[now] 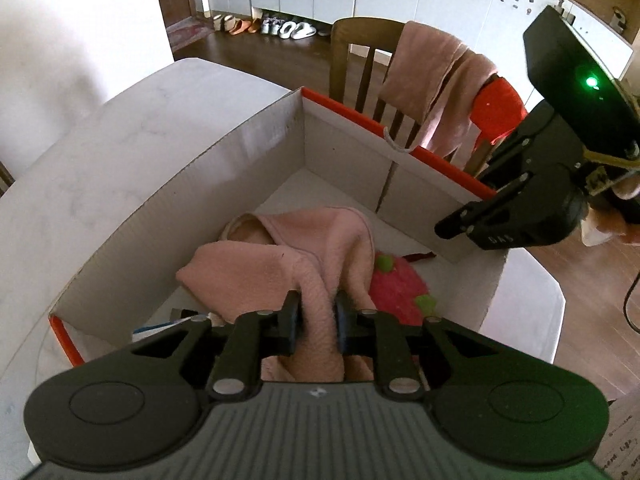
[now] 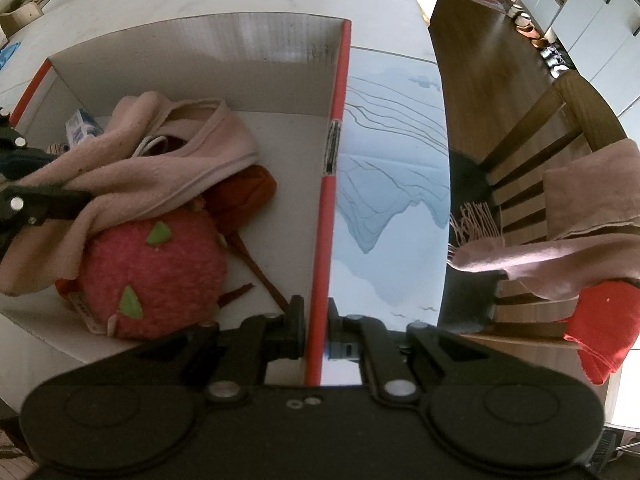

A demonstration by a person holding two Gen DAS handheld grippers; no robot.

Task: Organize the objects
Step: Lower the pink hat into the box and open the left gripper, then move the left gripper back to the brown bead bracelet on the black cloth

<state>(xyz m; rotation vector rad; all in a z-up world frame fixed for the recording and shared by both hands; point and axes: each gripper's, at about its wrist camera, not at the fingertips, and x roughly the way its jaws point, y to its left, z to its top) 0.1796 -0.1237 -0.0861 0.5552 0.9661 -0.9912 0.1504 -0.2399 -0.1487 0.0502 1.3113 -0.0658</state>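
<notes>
An open cardboard box [image 1: 168, 216] with white inner walls and an orange rim stands on the white table. My left gripper [image 1: 317, 322] is shut on a pink fleece garment [image 1: 304, 248] and holds it over the box. The garment drapes over a pink plush dragon fruit [image 2: 156, 276] with green spots. My right gripper [image 2: 316, 326] is shut on the box's orange-edged wall [image 2: 326, 216]; it also shows in the left wrist view [image 1: 460, 228]. A red-brown cloth item [image 2: 244, 192] and a small blue-white carton [image 2: 82, 126] lie in the box.
A wooden chair [image 1: 360, 64] stands beyond the box, with a pink scarf [image 1: 440, 80] and a red cloth [image 1: 500, 108] hung on its back. The box's outer side has a blue mountain print [image 2: 384, 184]. Shoes [image 1: 264, 26] line the far floor.
</notes>
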